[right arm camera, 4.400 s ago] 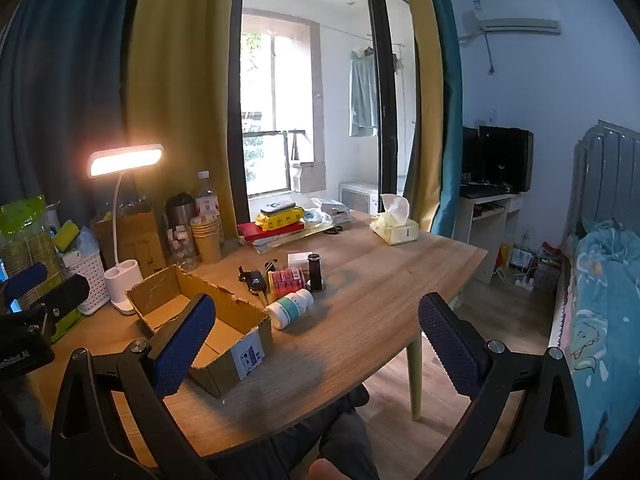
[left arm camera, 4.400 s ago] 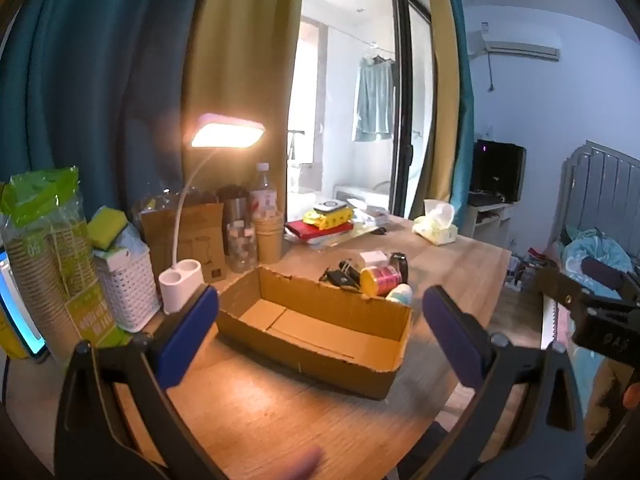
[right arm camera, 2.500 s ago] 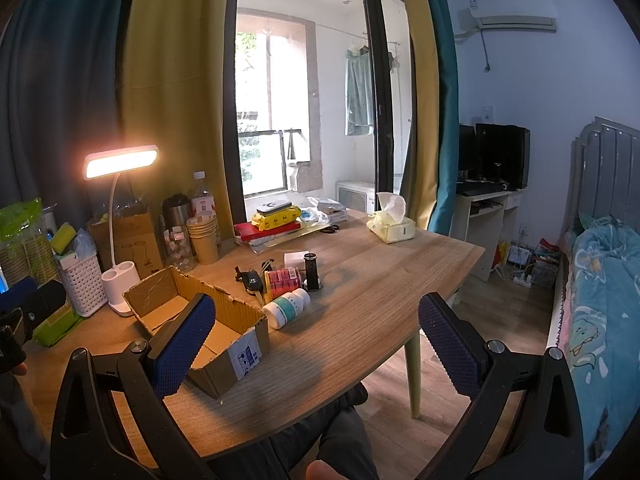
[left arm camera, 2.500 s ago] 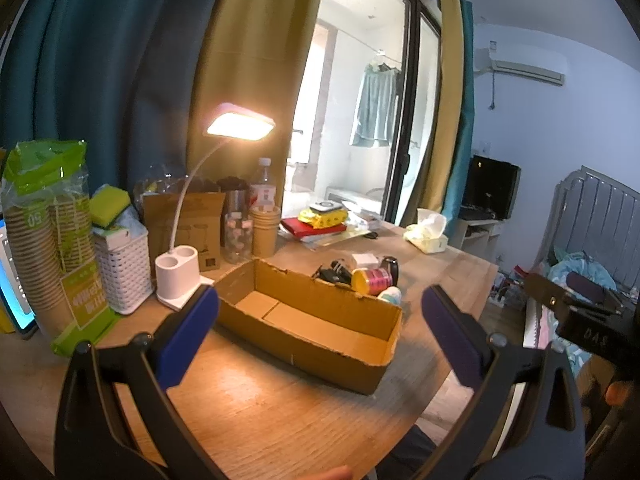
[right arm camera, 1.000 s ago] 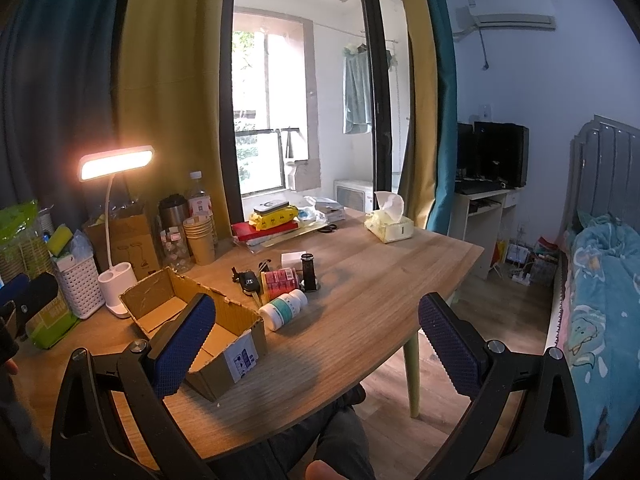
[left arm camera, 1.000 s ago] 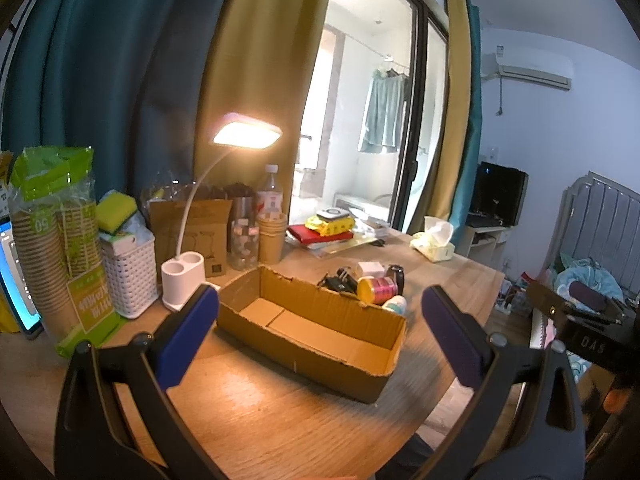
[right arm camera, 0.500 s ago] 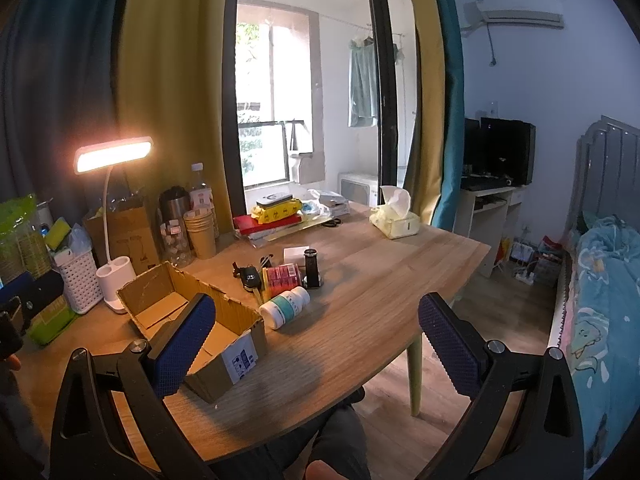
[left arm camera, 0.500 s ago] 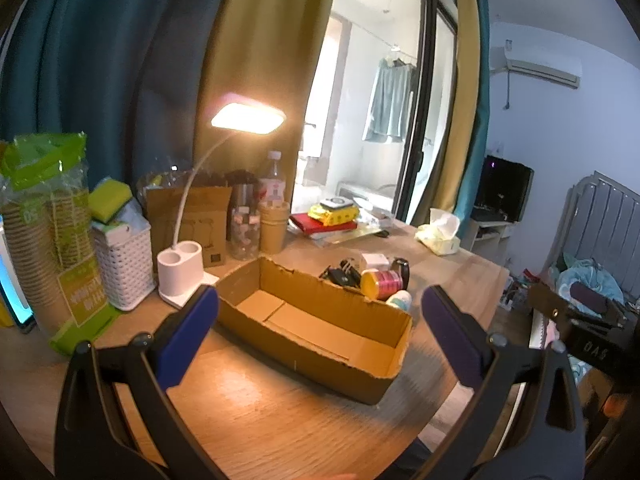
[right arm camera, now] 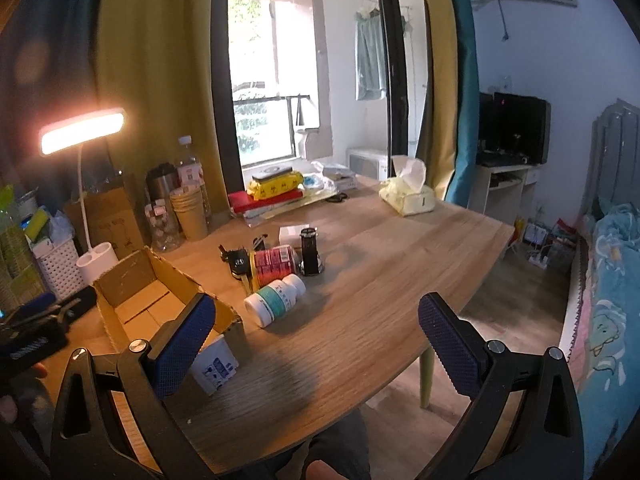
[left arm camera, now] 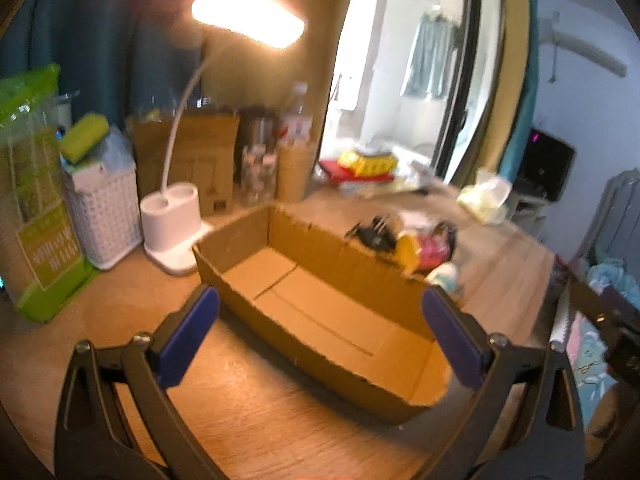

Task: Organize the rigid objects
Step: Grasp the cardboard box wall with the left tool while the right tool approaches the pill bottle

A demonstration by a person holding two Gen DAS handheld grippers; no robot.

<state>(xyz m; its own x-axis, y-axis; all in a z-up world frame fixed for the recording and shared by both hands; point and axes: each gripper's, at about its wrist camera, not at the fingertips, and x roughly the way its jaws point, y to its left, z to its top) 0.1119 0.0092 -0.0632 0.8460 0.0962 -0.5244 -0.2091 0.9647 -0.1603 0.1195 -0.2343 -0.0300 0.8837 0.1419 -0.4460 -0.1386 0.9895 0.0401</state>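
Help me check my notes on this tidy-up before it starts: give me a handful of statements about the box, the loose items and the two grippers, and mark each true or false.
1. The cardboard box has nothing in it. True.
2. The white pill bottle stands upright inside the box. False: it lies on its side on the table, outside the box.
3. The left gripper is open and holds nothing. True.
4. The right gripper is shut on the red can. False: it is open and empty; the red can lies on the table.
5. The desk lamp is switched off. False: its head glows.
6. The tissue pack sits on the table, away from the box. True.
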